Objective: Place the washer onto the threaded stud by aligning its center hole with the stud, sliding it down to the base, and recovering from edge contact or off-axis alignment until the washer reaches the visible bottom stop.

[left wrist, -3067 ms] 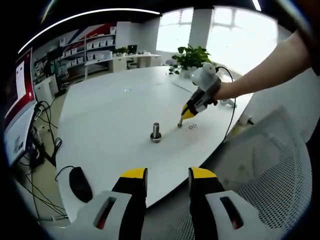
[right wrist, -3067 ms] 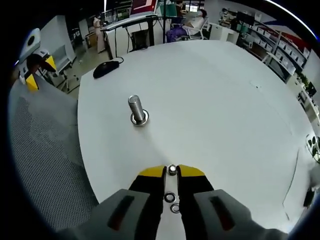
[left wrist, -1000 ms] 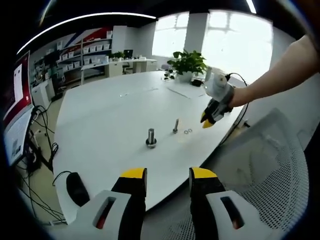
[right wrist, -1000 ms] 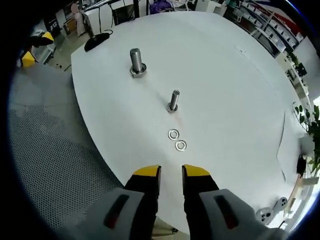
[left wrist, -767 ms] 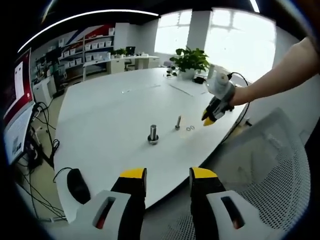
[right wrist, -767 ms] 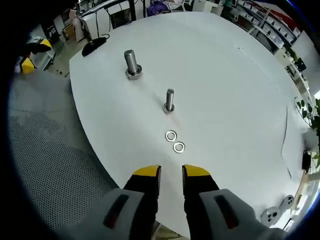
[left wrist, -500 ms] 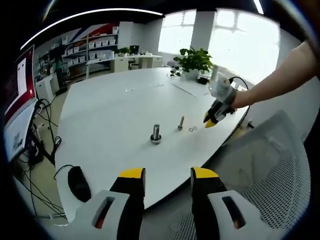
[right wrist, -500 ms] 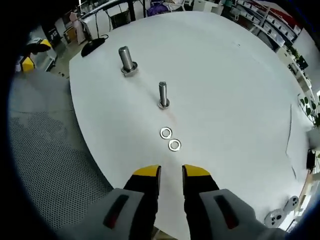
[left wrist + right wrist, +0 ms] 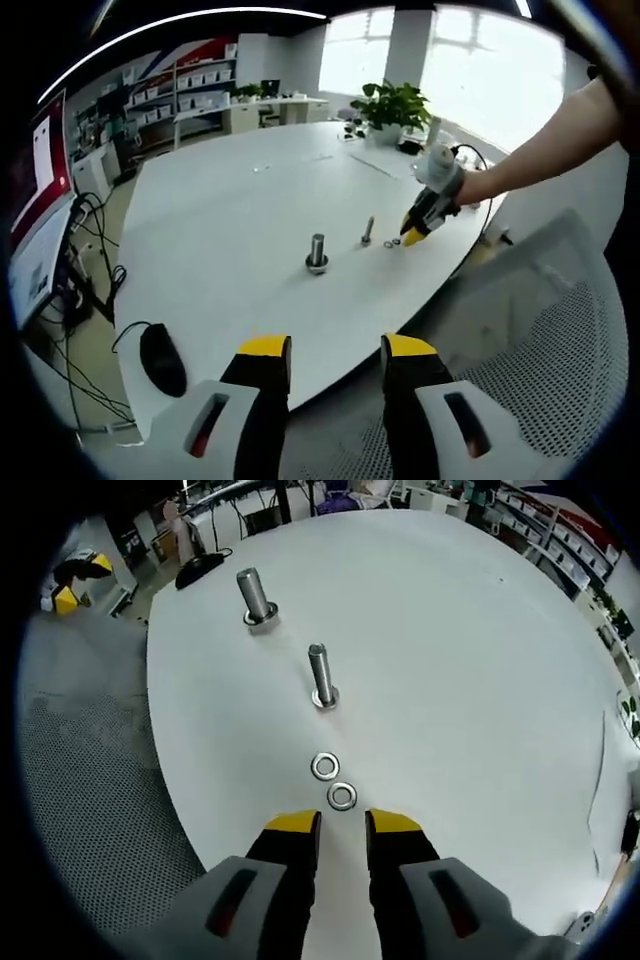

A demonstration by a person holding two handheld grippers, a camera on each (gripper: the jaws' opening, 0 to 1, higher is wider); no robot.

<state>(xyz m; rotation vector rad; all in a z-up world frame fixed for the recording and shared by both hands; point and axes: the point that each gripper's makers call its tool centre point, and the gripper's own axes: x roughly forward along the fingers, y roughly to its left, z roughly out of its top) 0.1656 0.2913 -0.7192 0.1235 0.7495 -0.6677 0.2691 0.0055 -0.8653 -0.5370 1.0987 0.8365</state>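
Observation:
Two flat steel washers [image 9: 324,766] [image 9: 342,796] lie side by side on the white table [image 9: 470,660]. Beyond them a slim threaded stud [image 9: 321,677] stands upright, and farther off a thicker stud [image 9: 254,598] stands on its wide base. My right gripper [image 9: 342,825] is open and holds nothing; its yellow tips sit just short of the nearer washer. In the left gripper view, the right gripper [image 9: 420,222] hangs low over the washers [image 9: 393,241], beside the slim stud [image 9: 368,231] and the thick stud [image 9: 317,252]. My left gripper [image 9: 337,350] is open, off the table's near edge.
A black mouse [image 9: 161,358] with its cable lies near the table's edge. A grey mesh chair [image 9: 540,340] stands close to the rim by the person's arm [image 9: 545,140]. Potted plants [image 9: 392,103] stand at the table's far end, with shelves behind.
My right gripper has come down and forward toward the two washers, which now lie just ahead of its tips. Its jaws stay open. The left gripper has barely moved.

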